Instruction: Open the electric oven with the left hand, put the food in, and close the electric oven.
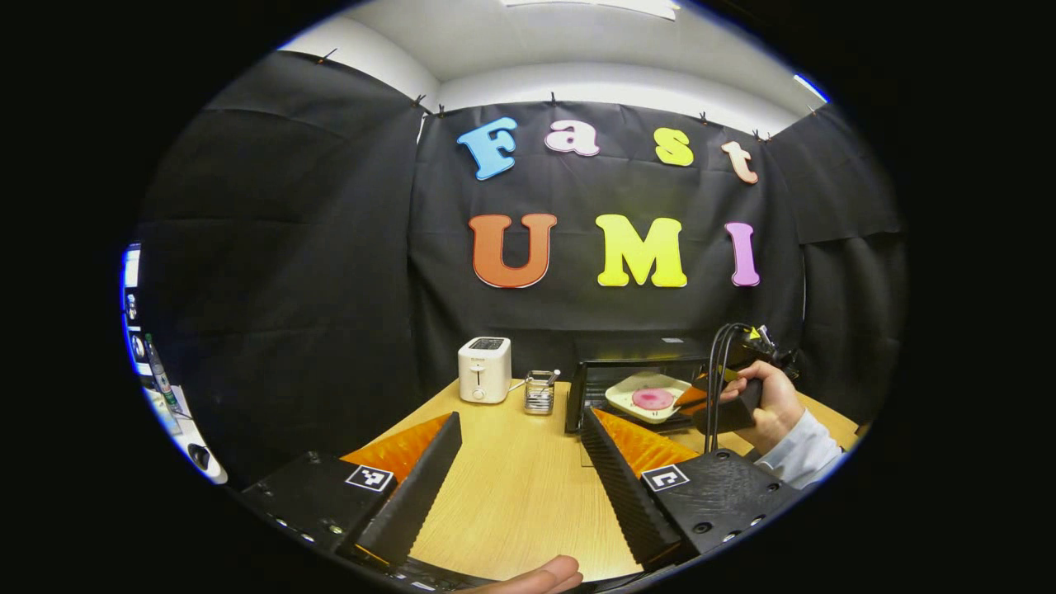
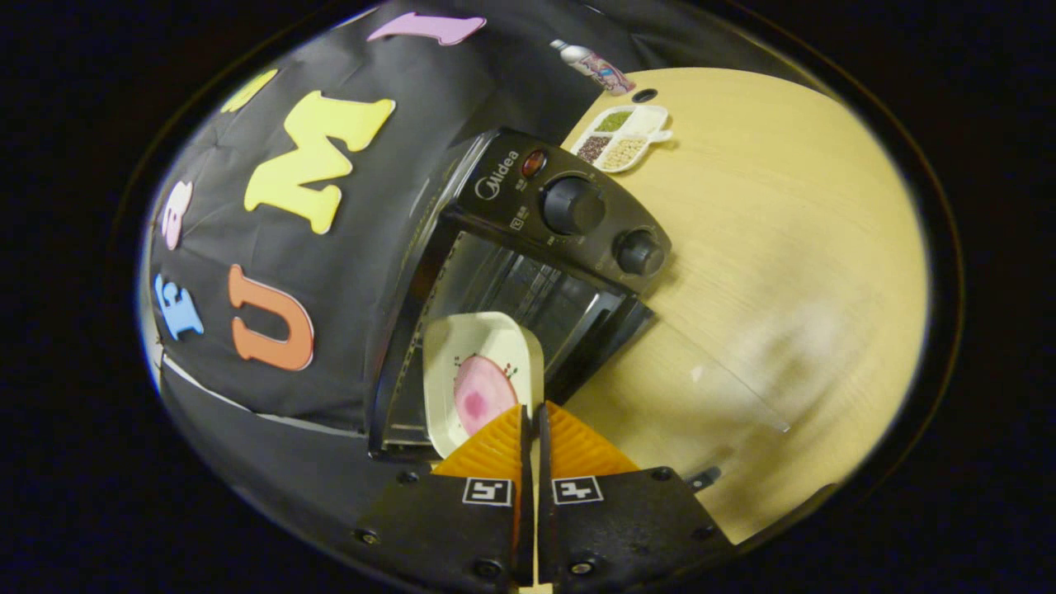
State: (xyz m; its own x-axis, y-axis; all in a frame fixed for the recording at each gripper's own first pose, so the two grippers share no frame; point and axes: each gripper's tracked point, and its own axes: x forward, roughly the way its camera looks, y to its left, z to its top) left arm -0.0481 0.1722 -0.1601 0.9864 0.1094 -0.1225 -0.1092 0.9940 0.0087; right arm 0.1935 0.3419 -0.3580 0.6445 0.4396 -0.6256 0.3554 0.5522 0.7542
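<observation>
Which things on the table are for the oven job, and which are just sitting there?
For the job: oven, its open glass door, plate with pink food, right gripper pinching the plate's rim, left gripper.

Just sitting there: toaster, wire cup, tray of beans, bottle.

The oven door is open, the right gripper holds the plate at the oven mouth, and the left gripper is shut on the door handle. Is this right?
One part is wrong. The left gripper is open and holds nothing; the left gripper view shows it over the bare table, away from the oven. The rest stands: the door is open, and the right gripper holds the plate at the oven mouth.
</observation>
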